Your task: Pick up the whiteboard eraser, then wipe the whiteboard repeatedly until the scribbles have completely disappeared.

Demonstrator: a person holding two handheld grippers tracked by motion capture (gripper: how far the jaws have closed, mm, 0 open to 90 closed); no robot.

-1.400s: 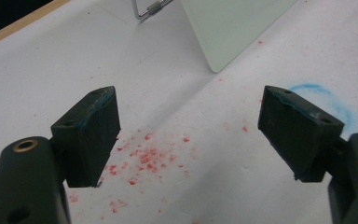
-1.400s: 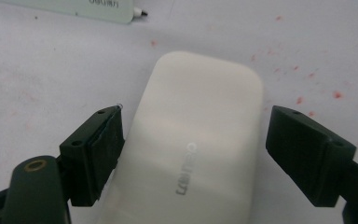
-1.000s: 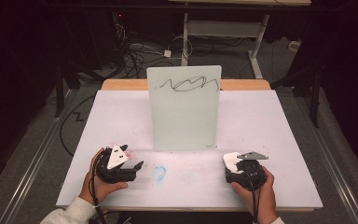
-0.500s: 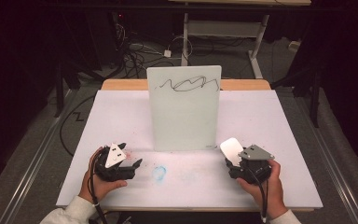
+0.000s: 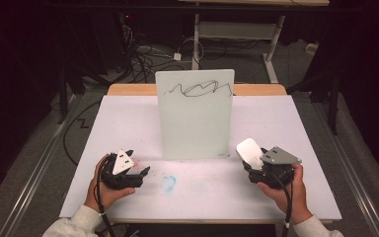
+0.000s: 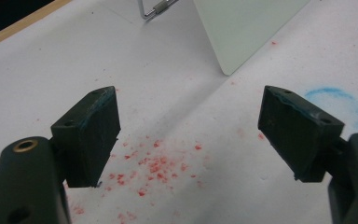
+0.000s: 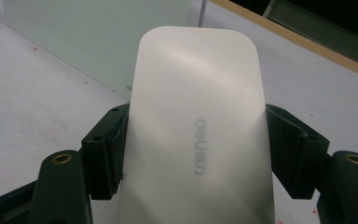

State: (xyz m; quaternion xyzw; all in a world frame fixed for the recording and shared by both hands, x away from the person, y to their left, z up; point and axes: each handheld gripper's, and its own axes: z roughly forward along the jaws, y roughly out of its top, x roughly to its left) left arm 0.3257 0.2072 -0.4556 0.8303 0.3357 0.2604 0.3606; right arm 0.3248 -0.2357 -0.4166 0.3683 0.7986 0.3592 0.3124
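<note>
A white table (image 5: 128, 118) carried a small whiteboard (image 5: 195, 116) standing upright near its middle, with a black scribbled line (image 5: 200, 89) across the top of its face. In the left gripper view the lower corner of the board (image 6: 242, 32) stood on the surface, and a bent wire support (image 6: 151, 9) showed behind it.

The left gripper (image 5: 137, 173) rested low on the near left part of the table, held in the person's left hand (image 5: 106, 190). Its jaws were spread wide with nothing between them; the left gripper view showed the left gripper (image 6: 189, 135) over bare table scattered with red crumbs (image 6: 156, 165). A blue chalky smear (image 5: 169, 183) lay on the table just right of this gripper, near the front of the board.

The right gripper (image 5: 250, 159) sat at the near right, held in the person's right hand (image 5: 286, 190), just off the board's lower right corner. Its jaws were pressed against the two long sides of a white rounded eraser (image 5: 249, 150), which projected forward and upward from them toward the board. In the right gripper view the eraser (image 7: 198, 126) lay flat between the jaw pads (image 7: 105, 149), with faint grey lettering on its face, and its far end stood close to the board's lower edge; whether it touched the board could not be determined.
</note>
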